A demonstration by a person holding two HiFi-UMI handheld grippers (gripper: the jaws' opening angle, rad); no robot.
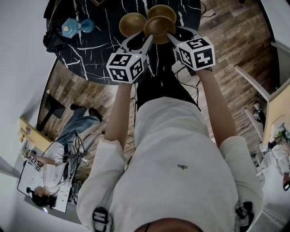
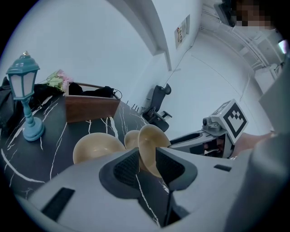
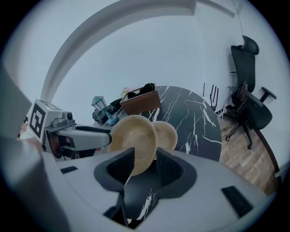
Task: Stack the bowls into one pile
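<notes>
Beige bowl (image 1: 159, 27) is held tilted over the near side of the black marble table (image 1: 90, 50). The left gripper (image 1: 150, 38) has its jaws closed on the left rim, the right gripper (image 1: 168, 35) on the right rim. Two more bowls (image 1: 132, 21) sit just beyond.

Table (image 1: 97, 50): round, black marble with white veins, under and ahead of both tongs.
Left bowl (image 1: 132, 22): upright, just past the left gripper (image 2: 147, 157), to its left.
Far bowl (image 1: 161, 11): upright, just past the right gripper (image 3: 146, 161).
Lantern (image 2: 25, 97): teal, standing well left of the left gripper.
Wooden box (image 2: 88, 108): beyond both bowls.
</notes>
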